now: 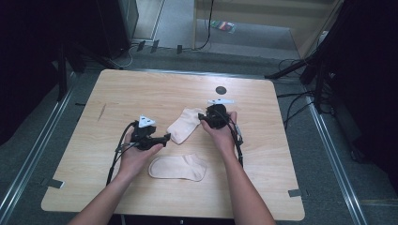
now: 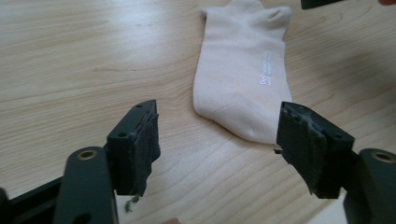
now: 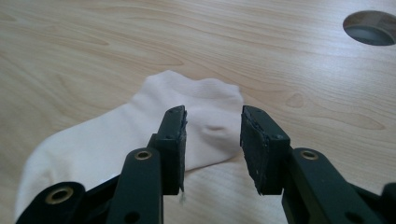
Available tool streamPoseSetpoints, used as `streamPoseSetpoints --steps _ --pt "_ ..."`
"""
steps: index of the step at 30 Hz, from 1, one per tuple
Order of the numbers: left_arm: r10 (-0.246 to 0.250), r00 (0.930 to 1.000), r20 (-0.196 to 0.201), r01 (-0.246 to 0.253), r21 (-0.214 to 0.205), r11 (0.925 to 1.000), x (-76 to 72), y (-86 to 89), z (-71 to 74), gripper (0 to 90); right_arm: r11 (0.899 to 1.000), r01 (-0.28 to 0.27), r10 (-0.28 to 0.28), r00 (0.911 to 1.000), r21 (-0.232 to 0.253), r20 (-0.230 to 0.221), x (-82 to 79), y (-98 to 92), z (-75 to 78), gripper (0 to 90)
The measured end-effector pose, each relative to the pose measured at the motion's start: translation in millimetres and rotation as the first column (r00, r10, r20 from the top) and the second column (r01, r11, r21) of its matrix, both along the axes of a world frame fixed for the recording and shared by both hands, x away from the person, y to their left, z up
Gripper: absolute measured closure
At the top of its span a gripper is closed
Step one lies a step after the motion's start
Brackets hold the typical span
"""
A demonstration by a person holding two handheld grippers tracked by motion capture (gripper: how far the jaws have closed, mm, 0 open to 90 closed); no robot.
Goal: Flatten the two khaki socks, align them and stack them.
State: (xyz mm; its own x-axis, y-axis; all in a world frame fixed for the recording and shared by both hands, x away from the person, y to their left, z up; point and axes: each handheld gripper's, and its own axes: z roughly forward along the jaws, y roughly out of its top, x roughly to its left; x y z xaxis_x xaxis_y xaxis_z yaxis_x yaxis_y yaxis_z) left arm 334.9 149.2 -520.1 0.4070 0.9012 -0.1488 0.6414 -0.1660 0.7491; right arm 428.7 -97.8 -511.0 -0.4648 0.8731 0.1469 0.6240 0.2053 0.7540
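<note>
A cream ankle sock (image 1: 184, 124) lies flat at the middle of the wooden table (image 1: 141, 89), between my two grippers. A second matching sock (image 1: 178, 168) lies nearer the front edge, between the person's forearms. My left gripper (image 1: 165, 138) is at the first sock's toe end. In the left gripper view the jaws (image 2: 217, 135) stand wide open, with the sock (image 2: 243, 79) on the table just ahead of them. My right gripper (image 1: 202, 118) hovers at the cuff end. Its jaws (image 3: 212, 140) are partly open above the cuff (image 3: 205, 107) and do not pinch it.
A round dark hole (image 1: 221, 90) sits in the tabletop behind the right gripper, also seen as the hole (image 3: 371, 28) in the right gripper view. Cables and dark stands lie on the floor beyond the table's far and right edges.
</note>
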Motion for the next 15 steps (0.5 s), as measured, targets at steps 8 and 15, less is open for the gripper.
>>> streamPoseSetpoints --steps 8,15 --pt "0.030 0.9973 -0.067 -0.029 0.018 0.9994 14.6 -20.8 -10.2 40.0 1.000 0.025 -0.025 0.9994 -0.015 -0.025 23.0 -0.1 -12.4 61.5" --pt "0.009 0.9963 -0.085 0.002 0.123 0.9924 17.1 -38.9 -14.1 47.7 0.999 0.011 -0.012 0.9992 -0.035 -0.039 29.5 7.4 -21.2 66.7"
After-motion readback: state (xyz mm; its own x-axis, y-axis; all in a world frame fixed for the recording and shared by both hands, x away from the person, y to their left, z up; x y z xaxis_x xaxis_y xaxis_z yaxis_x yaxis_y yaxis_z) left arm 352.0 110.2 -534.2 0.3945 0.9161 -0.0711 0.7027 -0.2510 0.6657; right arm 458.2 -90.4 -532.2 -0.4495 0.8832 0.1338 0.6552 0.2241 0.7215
